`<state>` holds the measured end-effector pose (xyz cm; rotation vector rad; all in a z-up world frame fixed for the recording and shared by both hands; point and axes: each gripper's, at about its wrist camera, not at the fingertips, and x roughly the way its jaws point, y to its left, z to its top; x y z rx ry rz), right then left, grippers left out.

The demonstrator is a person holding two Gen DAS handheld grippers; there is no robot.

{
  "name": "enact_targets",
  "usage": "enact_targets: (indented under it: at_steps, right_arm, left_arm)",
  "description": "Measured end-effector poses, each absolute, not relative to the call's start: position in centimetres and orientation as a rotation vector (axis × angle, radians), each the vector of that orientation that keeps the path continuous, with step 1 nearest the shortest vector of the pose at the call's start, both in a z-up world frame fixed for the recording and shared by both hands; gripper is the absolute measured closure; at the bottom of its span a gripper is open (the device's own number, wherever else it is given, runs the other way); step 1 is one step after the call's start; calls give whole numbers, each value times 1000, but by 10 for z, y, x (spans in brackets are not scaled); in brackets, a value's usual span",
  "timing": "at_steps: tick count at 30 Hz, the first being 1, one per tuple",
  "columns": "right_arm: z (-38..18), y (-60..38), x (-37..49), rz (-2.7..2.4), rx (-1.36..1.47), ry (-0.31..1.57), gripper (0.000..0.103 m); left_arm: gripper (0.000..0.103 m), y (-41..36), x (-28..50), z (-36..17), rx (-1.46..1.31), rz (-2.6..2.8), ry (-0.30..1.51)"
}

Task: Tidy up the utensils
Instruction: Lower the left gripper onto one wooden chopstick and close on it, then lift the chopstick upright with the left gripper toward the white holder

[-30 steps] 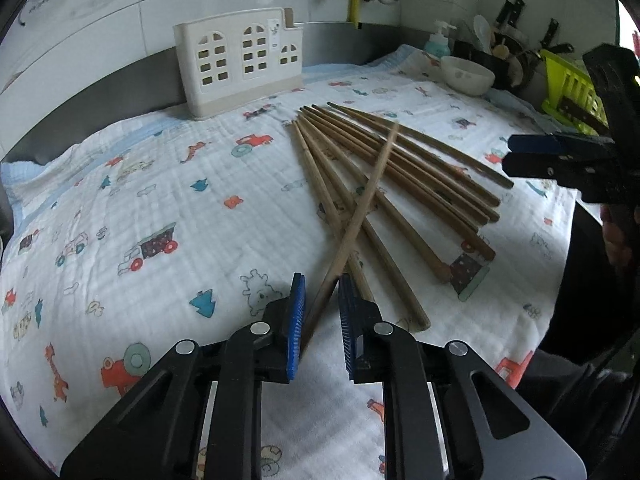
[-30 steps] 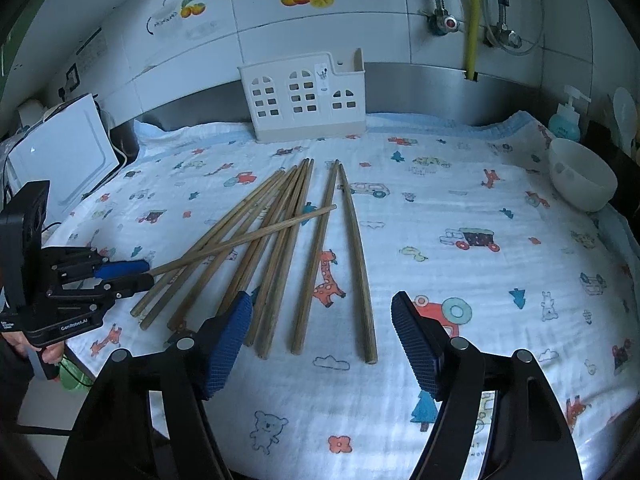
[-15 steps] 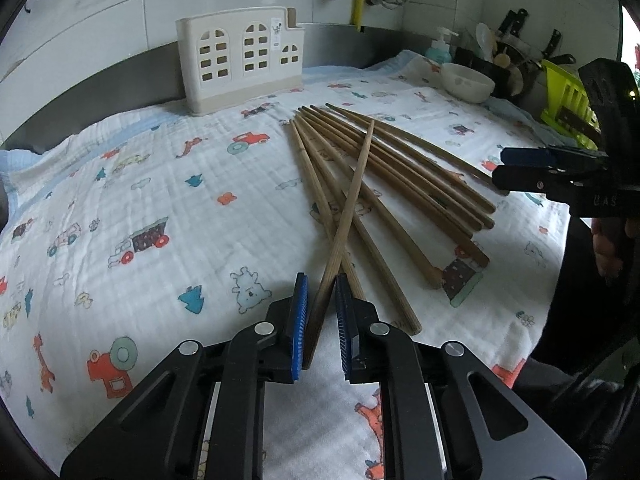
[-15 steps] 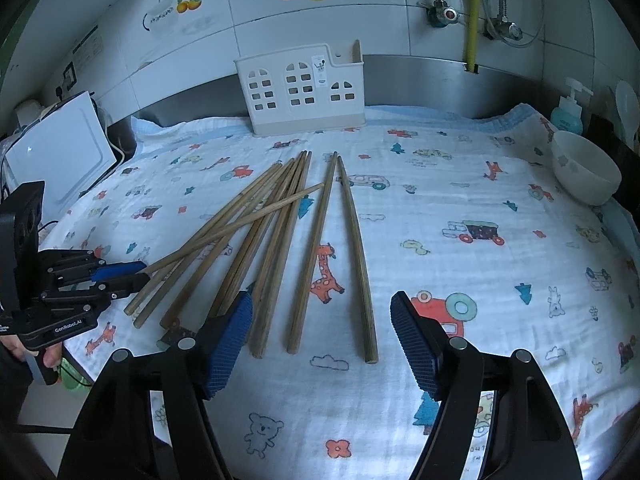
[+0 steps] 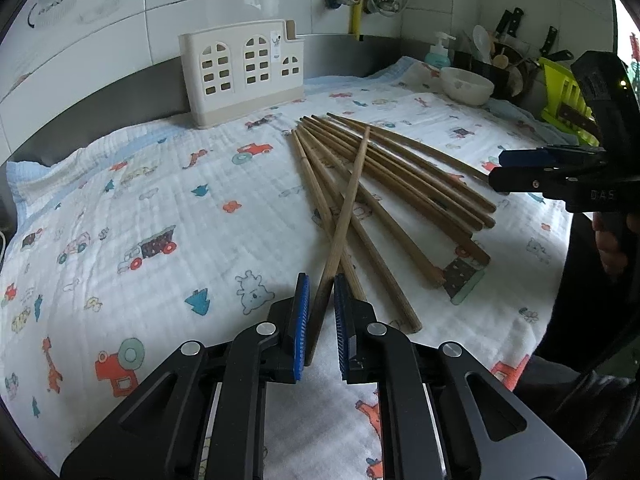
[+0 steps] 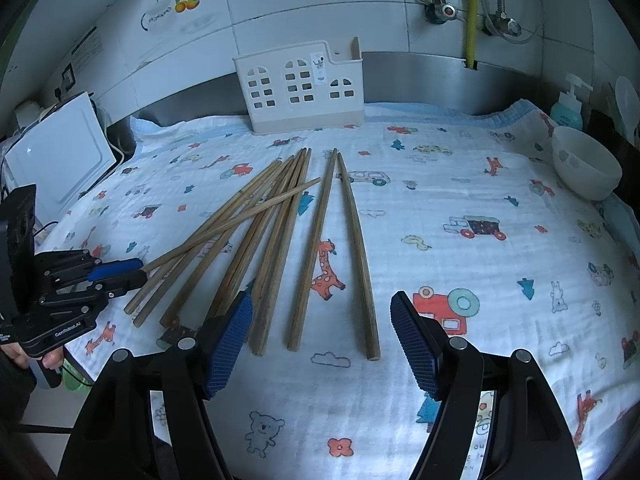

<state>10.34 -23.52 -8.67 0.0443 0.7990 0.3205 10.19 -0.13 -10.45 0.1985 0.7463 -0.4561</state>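
Several long wooden chopsticks [image 5: 400,184] lie in a loose fan on the patterned cloth; they also show in the right wrist view [image 6: 280,236]. My left gripper [image 5: 319,292] is shut on the thick end of one chopstick [image 5: 348,208], which slants across the pile, its far tip raised. In the right wrist view this gripper [image 6: 120,270] holds that chopstick [image 6: 240,220] at the left. My right gripper [image 6: 322,340] is open and empty, above the near ends of the pile. A white slotted utensil holder [image 5: 244,70] stands upright at the back wall, also in the right wrist view [image 6: 304,88].
A white bowl [image 6: 586,164] and a soap bottle [image 6: 568,106] sit at the back right. A white appliance [image 6: 56,156] stands at the left edge. A knife rack and a green drainer [image 5: 560,96] are at the far right. Pipes [image 6: 470,12] hang on the tiled wall.
My left gripper has closed tighter on the chopstick and swung it, so its far tip points more to the left and lifts off the pile. The right gripper stays open.
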Motion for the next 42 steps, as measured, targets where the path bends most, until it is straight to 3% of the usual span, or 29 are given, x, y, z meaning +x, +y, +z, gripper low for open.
enact_targets:
  at_steps: [7,18,23,27,35,42]
  right_arm:
    - [-99,-247,112,305,82,831,58]
    - [-105,-256,121,260,56,827,82]
    - [-106,-247,122,248,-3,813,82]
    - [-107,-243,120,222,-48,795,96]
    - [-82,-248,108,234,-22,742,97]
    - [-32,-258,95,265,0,636,97]
  left_arm:
    - [98,0,98,-102,187,-432,734]
    - [98,6,100,-102,149,-377,752]
    - [97,4,99,-106,145,-384,771]
    - [97,3,99,-106,140,-382,773]
    - [98,7,98,-103,81,-359,759]
    - [98,13,87,-70,49,-333,668]
